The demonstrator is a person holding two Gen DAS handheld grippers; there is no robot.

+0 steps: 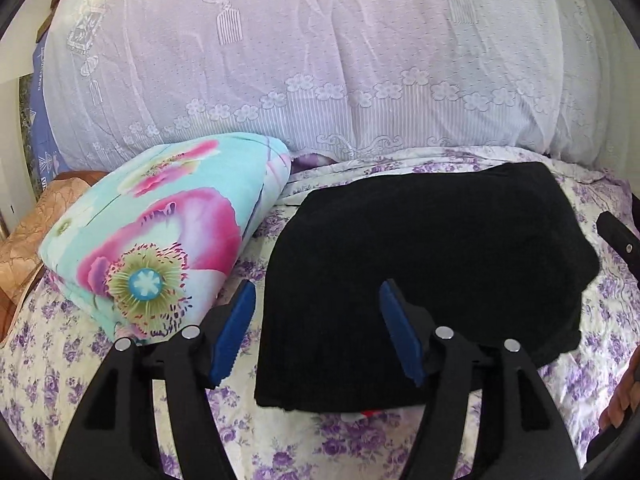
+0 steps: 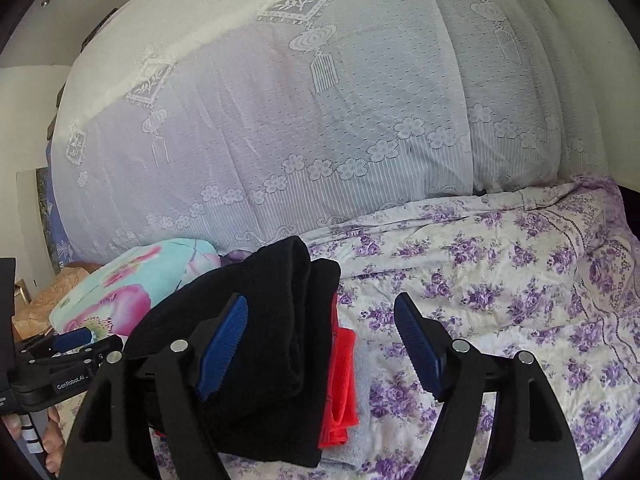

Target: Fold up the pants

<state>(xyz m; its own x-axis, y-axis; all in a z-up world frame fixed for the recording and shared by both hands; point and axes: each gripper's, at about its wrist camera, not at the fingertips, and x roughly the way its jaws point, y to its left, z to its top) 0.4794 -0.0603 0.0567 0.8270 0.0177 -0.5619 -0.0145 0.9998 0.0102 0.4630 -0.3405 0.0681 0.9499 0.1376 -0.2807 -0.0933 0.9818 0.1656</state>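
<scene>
Folded black knit pants [image 1: 424,264] lie in a thick wad on the purple-flowered bedsheet [image 1: 616,320]: soft, floppy, light. Both tongs, left [image 1: 318,332] and right [image 2: 320,346], stand spread, pinching nothing; I'd grip the doubled edge.

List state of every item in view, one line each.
black pants: folded into a compact stack, lying on the bed, not gripped
red cloth: folded, under the pants, edge sticking out
floral quilt: folded bundle, beside the pants
left gripper: open, fingers apart over the pants' near edge
right gripper: open, holding nothing
</scene>
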